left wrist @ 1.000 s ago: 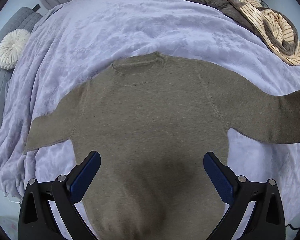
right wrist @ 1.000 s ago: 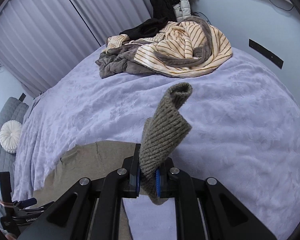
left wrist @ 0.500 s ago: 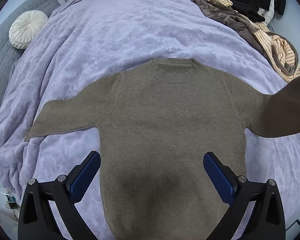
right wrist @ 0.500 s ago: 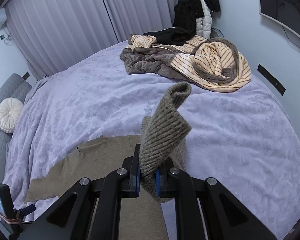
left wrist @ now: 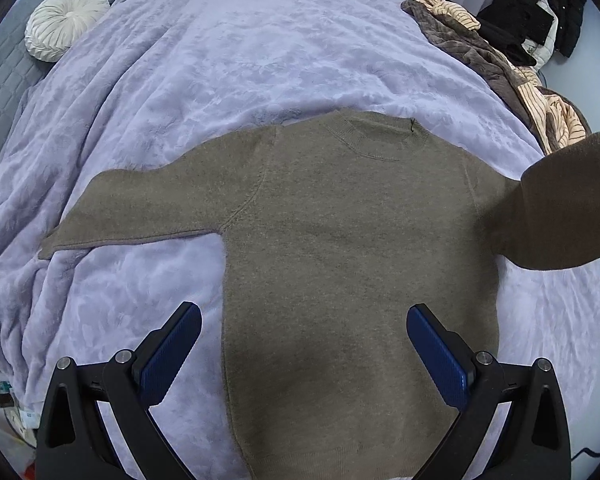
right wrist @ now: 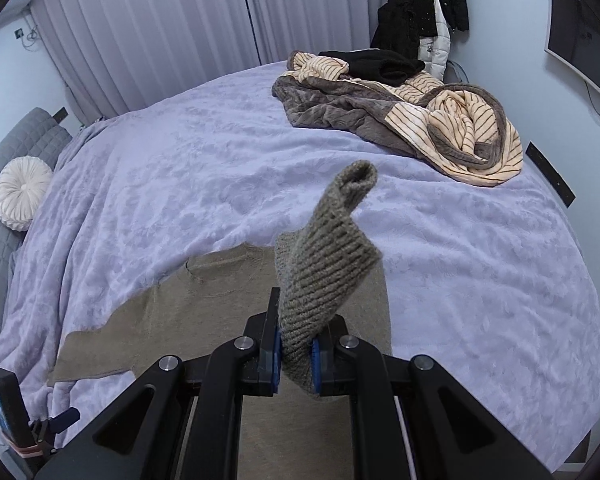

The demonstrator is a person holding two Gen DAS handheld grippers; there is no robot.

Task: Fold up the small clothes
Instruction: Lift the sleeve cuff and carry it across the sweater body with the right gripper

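An olive-brown knit sweater [left wrist: 352, 240] lies flat, front up, on the lilac bedspread [left wrist: 240, 60], neck away from me. Its left sleeve [left wrist: 140, 204] is spread out flat. My left gripper [left wrist: 304, 354] is open and empty, hovering above the sweater's lower body. My right gripper [right wrist: 295, 354] is shut on the ribbed cuff [right wrist: 328, 256] of the right sleeve and holds it lifted over the sweater's right side. The raised sleeve [left wrist: 560, 208] shows at the right edge of the left wrist view. The sweater body [right wrist: 204, 304] shows below the right gripper.
A heap of brown and striped cream clothes [right wrist: 412, 108] with a black garment [right wrist: 372, 64] lies at the far right of the bed. A round white cushion [left wrist: 64, 38] sits on a grey sofa [right wrist: 4, 184] at the far left. Curtains [right wrist: 160, 20] hang behind.
My right gripper has carried the sleeve cuff up and inward over the sweater's right side. The left gripper has pulled back and shifted, staying open above the hem.
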